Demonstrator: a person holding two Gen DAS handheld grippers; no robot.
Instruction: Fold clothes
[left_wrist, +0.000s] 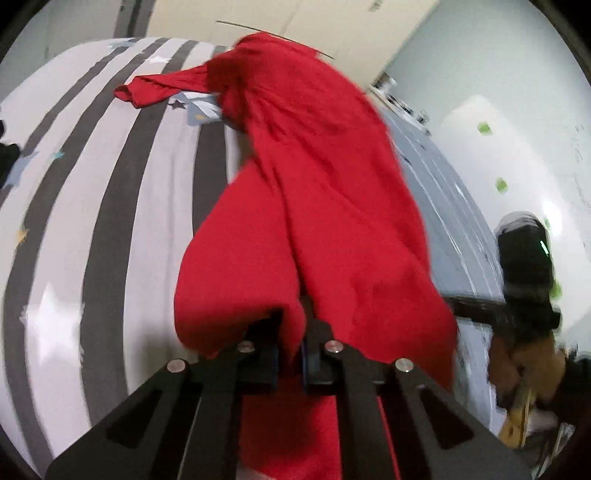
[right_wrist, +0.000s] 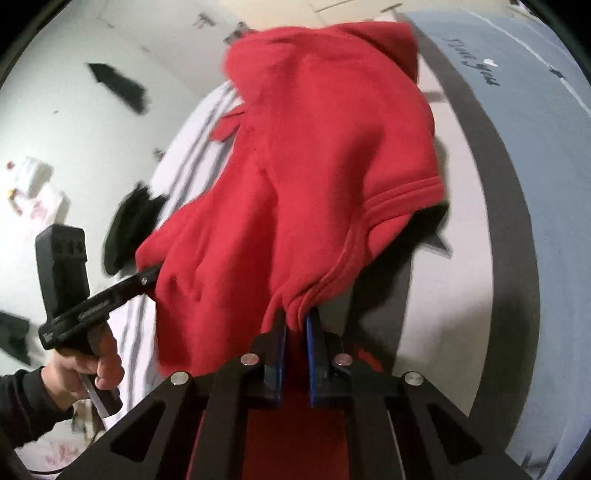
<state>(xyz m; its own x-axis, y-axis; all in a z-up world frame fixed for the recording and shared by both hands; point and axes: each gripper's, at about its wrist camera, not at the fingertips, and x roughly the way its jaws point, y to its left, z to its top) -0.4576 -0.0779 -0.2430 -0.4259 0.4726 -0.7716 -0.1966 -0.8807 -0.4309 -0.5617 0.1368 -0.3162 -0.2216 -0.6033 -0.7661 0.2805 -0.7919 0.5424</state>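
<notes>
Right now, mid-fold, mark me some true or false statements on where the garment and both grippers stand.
1. The left gripper is shut on the red garment. True.
2. The right gripper is open and holds nothing. False: its fingers pinch the garment's ribbed hem.
3. The garment lies flat, fully folded. False: it is lifted and bunched, with one sleeve trailing on the bed.
4. The striped bedsheet bears star prints. True.

We see even, bright indoor light, soft shadows under the red garment (left_wrist: 317, 192), motion blur throughout, strong fisheye bending, dark vignette corners.
</notes>
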